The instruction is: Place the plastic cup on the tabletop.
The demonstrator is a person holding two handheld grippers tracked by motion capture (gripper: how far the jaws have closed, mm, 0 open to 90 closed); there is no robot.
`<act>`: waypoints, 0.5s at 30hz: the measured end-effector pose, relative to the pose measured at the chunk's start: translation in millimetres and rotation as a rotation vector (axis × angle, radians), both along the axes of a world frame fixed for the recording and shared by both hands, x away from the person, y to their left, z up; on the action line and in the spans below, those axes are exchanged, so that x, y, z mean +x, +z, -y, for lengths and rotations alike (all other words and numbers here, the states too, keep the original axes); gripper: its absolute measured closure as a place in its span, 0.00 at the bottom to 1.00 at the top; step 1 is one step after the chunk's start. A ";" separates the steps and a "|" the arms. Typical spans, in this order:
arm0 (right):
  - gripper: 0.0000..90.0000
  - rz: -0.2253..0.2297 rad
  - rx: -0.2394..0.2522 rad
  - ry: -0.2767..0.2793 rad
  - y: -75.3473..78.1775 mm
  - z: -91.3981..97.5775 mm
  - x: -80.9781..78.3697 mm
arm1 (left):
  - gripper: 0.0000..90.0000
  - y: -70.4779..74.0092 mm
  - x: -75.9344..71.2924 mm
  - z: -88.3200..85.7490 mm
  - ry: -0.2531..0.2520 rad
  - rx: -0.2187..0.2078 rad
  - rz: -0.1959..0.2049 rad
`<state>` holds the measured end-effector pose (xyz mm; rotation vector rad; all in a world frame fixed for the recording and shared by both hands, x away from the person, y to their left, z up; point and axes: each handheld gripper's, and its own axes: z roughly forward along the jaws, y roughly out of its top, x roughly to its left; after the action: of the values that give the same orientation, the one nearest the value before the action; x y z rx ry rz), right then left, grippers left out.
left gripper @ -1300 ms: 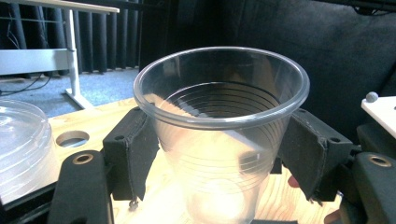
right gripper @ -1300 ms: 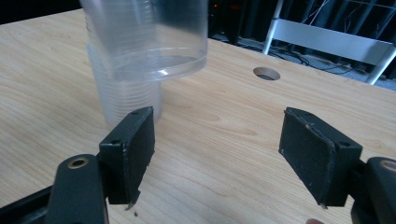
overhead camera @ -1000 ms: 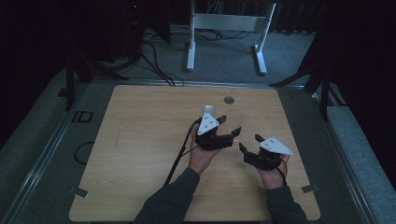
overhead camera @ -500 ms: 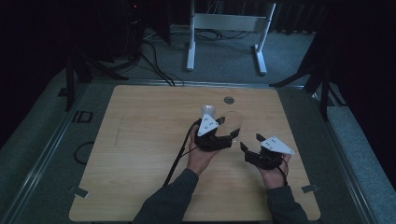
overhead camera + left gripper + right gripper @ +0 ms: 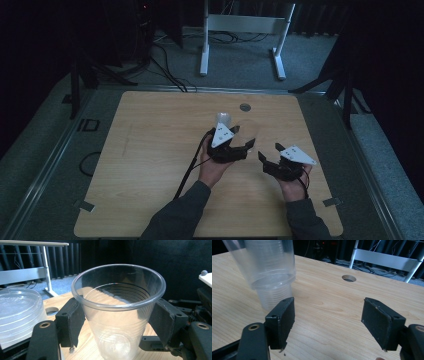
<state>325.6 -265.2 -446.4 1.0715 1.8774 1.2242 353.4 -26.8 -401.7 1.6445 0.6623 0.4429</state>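
A clear plastic cup (image 5: pixel 118 315) stands upright between the jaws of my left gripper (image 5: pixel 117 323), and both black pads press on its sides. From above, that gripper (image 5: pixel 234 145) sits at the middle of the wooden table (image 5: pixel 150 150) with the cup (image 5: pixel 250 134) faint in front of it. My right gripper (image 5: pixel 267 161) hovers just to its right, open, with only bare wood between its pads (image 5: pixel 328 320). In the right gripper view, nested clear cups (image 5: pixel 270 275) rise at the upper left, beyond the left pad.
A stack of clear plastic lids (image 5: pixel 17 312) lies to the left of the held cup; from above it is a pale blob (image 5: pixel 222 119). A round hole (image 5: pixel 245 107) is cut in the table's far side. A white frame (image 5: pixel 240 30) and cables are on the floor beyond.
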 end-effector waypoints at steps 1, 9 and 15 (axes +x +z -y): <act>0.30 0.000 0.000 0.000 0.0 0.0 0.0 | 0.34 0.0 0.0 0.0 0.000 0.000 0.000; 0.30 -0.007 0.012 -0.007 -0.3 1.7 0.4 | 0.34 -3.3 -1.0 -2.7 0.011 0.016 0.003; 0.30 -0.008 0.013 -0.006 -0.2 1.6 0.4 | 0.34 -5.4 -1.4 -5.4 0.012 0.022 0.001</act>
<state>326.0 -266.9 -446.6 1.0891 1.8733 1.2324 352.0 -21.3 -407.0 1.6612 0.6689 0.4612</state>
